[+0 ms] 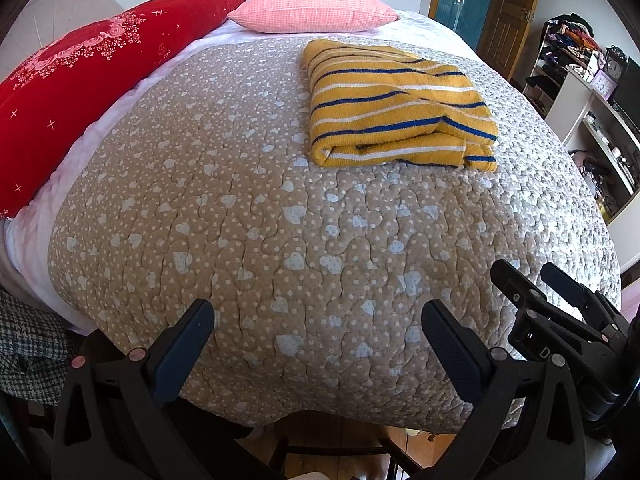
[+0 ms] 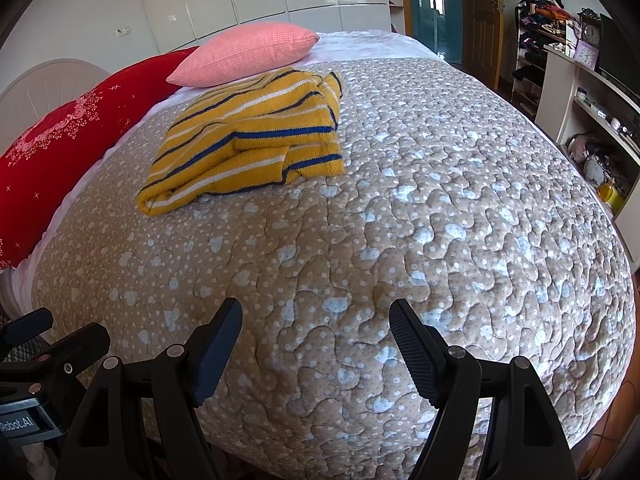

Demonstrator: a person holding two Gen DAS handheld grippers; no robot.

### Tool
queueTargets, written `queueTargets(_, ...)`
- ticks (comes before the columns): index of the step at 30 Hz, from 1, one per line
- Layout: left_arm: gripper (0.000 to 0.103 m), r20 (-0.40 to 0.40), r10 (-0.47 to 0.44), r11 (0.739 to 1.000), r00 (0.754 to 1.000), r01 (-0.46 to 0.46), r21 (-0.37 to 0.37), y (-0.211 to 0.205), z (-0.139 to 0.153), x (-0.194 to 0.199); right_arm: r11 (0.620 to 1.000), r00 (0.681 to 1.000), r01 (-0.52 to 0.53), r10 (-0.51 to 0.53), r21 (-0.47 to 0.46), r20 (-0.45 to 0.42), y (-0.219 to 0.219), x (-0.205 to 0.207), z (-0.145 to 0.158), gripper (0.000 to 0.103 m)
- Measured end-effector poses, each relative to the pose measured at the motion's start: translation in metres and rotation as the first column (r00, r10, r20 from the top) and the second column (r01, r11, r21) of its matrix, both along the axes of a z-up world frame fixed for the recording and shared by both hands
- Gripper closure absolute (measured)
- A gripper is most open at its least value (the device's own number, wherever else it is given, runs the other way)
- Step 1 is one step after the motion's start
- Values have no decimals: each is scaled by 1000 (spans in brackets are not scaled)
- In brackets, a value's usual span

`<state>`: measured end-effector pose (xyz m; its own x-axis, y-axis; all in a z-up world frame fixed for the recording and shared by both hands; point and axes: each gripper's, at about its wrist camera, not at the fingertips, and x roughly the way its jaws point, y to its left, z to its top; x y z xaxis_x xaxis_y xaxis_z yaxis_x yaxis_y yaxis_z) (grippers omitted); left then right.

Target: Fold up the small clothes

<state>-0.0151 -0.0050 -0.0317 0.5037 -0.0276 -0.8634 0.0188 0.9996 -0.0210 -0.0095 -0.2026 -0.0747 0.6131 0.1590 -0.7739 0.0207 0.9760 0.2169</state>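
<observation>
A yellow knit garment with blue and white stripes point(image 1: 396, 108) point(image 2: 248, 140) lies folded into a thick rectangle on the far half of the quilted beige bedspread point(image 1: 280, 220) point(image 2: 400, 220). My left gripper point(image 1: 318, 316) hovers open over the near edge of the bed, nothing between its fingers. The right gripper point(image 2: 316, 320) is also open and empty, well short of the garment. In the left wrist view the right gripper point(image 1: 536, 280) shows at the lower right. Part of the left gripper point(image 2: 60, 332) appears at the lower left of the right wrist view.
A red floral pillow point(image 1: 80, 80) point(image 2: 60, 152) and a pink pillow point(image 1: 316, 6) point(image 2: 248, 54) lie at the head of the bed. White shelving point(image 1: 592, 120) point(image 2: 580, 92) with clutter stands to the right. A wooden door point(image 1: 508, 12) is beyond. A checked cloth point(image 1: 28, 348) hangs at the lower left.
</observation>
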Motion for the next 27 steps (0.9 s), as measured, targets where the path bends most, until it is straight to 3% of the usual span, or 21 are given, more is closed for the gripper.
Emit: queueTargets(27, 0, 13, 1, 1000, 1000, -1, -5, 1, 1, 1, 1000, 1000, -10, 10, -2, 6, 0, 3, -1, 23)
